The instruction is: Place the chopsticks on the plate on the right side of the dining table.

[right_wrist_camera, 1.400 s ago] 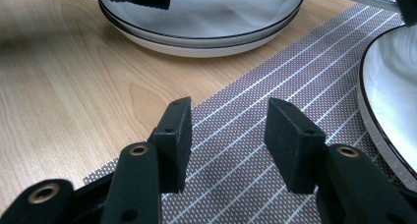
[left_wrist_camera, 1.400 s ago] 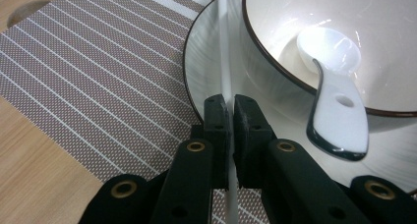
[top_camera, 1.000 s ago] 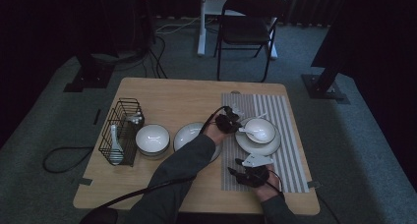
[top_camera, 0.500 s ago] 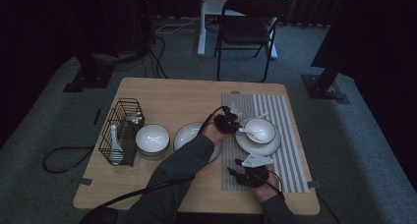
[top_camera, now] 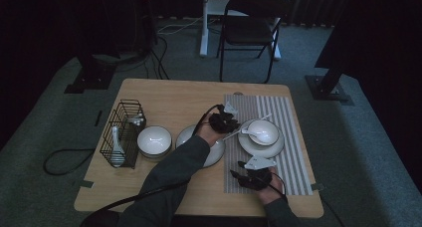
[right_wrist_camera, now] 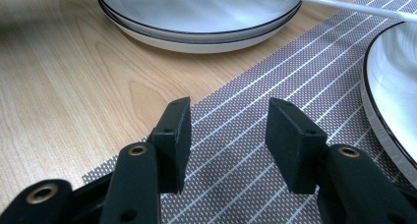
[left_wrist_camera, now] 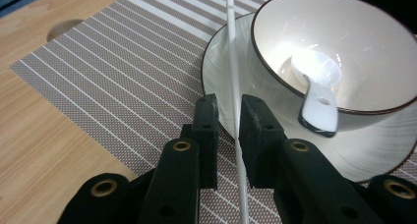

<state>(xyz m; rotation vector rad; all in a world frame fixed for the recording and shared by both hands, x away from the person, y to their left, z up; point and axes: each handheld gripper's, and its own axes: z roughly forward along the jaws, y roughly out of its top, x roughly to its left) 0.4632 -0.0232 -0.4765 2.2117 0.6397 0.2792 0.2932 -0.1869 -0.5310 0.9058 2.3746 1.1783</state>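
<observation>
My left gripper (left_wrist_camera: 227,118) is holding its two black jaws a narrow gap apart with a thin white plastic chopstick (left_wrist_camera: 233,71) running up between them; the jaws have just been opening, and in the left gripper view the stick is lying close against the right-hand pad while a sliver of space is showing on the other side, so I am no longer pinching it. The chopstick is leaning over the rim of a white saucer with a dark edge (left_wrist_camera: 216,62) and passing just beside a white ceramic bowl with a dark rim (left_wrist_camera: 364,47) that is sitting on that saucer, with a white ceramic soup spoon (left_wrist_camera: 314,86) resting inside the bowl. All of this is lying on a grey placemat with pale stripes (left_wrist_camera: 113,81) on the light wooden table (top_camera: 169,92). My right gripper (right_wrist_camera: 227,130) is hovering low over the near part of the same placemat, its jaws standing well apart with nothing between them. Ahead of it a stack of shallow white plates with dark rims (right_wrist_camera: 196,17) is sitting on the bare wood. In the high view, a second white bowl (top_camera: 154,139) is standing left of the plates, and a black wire rack (top_camera: 119,132) is standing beside that, near the table's left edge.
</observation>
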